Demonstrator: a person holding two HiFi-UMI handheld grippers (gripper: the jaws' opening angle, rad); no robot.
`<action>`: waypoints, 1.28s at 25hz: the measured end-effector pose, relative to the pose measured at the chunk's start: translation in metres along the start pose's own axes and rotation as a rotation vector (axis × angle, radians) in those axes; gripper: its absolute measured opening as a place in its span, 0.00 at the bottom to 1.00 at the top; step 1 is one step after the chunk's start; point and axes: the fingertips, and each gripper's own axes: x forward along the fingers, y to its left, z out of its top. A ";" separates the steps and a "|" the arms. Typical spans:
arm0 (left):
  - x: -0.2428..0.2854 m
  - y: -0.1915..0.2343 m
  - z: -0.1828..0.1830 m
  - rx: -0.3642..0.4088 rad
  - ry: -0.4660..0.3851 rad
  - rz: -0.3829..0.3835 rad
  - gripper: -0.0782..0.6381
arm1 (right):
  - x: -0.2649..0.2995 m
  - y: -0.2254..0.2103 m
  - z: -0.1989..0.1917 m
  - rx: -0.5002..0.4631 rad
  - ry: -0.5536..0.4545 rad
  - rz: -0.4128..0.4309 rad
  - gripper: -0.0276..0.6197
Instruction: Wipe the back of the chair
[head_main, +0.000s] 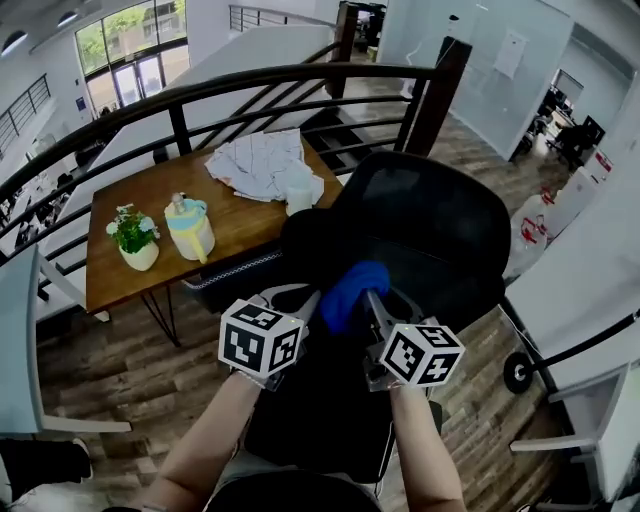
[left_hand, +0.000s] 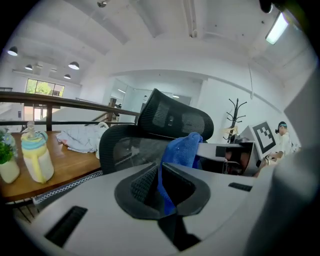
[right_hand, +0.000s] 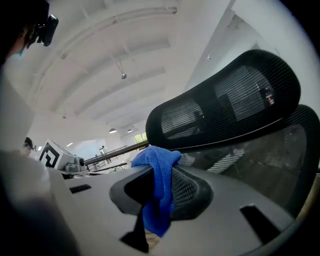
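Note:
A black mesh office chair (head_main: 420, 235) stands in front of me, its backrest (left_hand: 125, 150) and headrest (right_hand: 225, 105) facing both gripper views. A blue cloth (head_main: 352, 290) is bunched up just before the chair's back, held from both sides. My left gripper (head_main: 315, 302) is shut on the cloth's left part (left_hand: 180, 150), with a fold pinched between its jaws. My right gripper (head_main: 376, 300) is shut on the right part (right_hand: 157, 175), and a tail of cloth hangs down between its jaws. The cloth sits close to the backrest; I cannot tell whether it touches.
Behind the chair stands a wooden table (head_main: 130, 280) bearing a potted plant (head_main: 135, 240), a yellow and blue bottle (head_main: 190, 228) and a crumpled white cloth (head_main: 265, 165). A dark railing (head_main: 200, 95) runs behind. A white table edge (head_main: 20, 340) is at left.

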 end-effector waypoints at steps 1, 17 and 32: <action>-0.003 0.006 -0.002 -0.002 0.000 0.009 0.16 | 0.009 0.007 -0.004 -0.006 0.014 0.020 0.17; -0.026 0.081 -0.024 -0.109 0.009 0.156 0.16 | 0.111 0.061 -0.023 -0.059 0.129 0.169 0.17; 0.004 0.065 -0.025 -0.138 0.017 0.130 0.16 | 0.111 -0.002 -0.020 -0.054 0.143 0.033 0.17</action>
